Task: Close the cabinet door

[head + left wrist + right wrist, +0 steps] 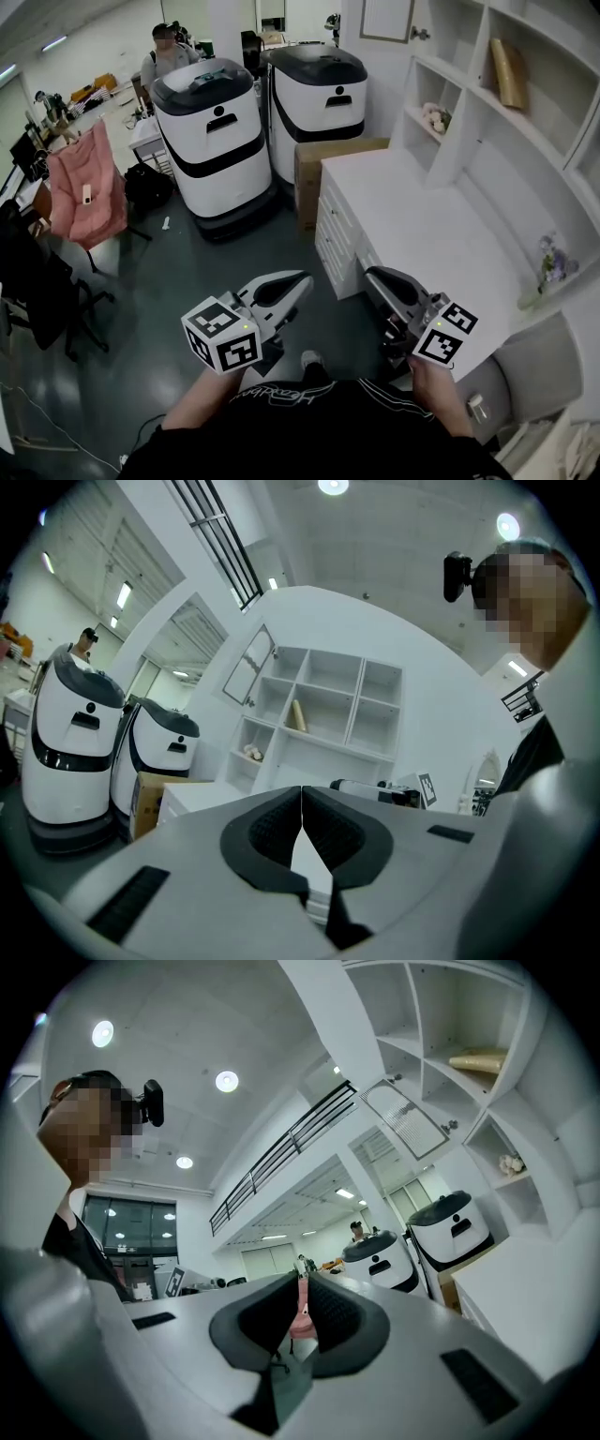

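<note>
Heads for the open door, well short of it, with left gripper and right gripper both closed on nothing; likely needs a reach up to push it shut.

Cardboard box left of desk

Cabinet door cut off by top edge; shelf unit by right edge; pale shelf item unidentifiable.
</note>
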`<state>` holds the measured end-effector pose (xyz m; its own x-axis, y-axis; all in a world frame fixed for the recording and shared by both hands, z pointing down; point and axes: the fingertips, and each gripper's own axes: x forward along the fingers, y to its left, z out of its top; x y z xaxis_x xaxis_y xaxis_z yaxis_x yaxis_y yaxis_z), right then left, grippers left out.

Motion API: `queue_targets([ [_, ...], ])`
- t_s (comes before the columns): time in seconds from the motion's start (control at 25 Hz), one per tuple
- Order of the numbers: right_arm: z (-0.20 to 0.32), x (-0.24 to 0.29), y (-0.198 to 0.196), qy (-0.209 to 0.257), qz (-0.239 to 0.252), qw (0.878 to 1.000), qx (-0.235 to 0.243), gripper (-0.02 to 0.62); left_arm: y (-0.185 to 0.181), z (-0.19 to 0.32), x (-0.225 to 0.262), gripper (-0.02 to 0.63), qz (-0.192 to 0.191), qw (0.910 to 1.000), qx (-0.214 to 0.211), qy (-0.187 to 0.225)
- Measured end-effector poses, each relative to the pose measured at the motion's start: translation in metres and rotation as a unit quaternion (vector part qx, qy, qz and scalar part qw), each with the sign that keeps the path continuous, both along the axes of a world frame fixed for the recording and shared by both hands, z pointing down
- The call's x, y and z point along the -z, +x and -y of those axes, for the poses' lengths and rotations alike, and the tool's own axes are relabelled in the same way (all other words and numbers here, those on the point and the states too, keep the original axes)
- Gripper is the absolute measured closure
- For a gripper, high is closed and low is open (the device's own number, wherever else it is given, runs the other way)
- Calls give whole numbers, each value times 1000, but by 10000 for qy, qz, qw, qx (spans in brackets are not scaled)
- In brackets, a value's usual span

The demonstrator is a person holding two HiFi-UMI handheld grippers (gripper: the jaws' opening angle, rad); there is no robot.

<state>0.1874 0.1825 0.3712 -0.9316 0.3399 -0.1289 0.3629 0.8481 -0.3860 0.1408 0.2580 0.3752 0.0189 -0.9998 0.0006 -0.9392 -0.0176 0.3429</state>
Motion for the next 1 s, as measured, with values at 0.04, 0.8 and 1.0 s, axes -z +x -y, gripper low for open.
queue_targets([
  [0.04,14,-1,-15,-26,-16,10000,20,535,-16,14,-1,583,-50,10000,17,-15],
  [0.8,222,17,-206,129,146,9996,-185,535,-215,224,14,583,5,9999,-126,87],
  [1.0,250,19,-235,129,217,9990,-378,535,-249,255,14,583,107,9993,-302,188],
])
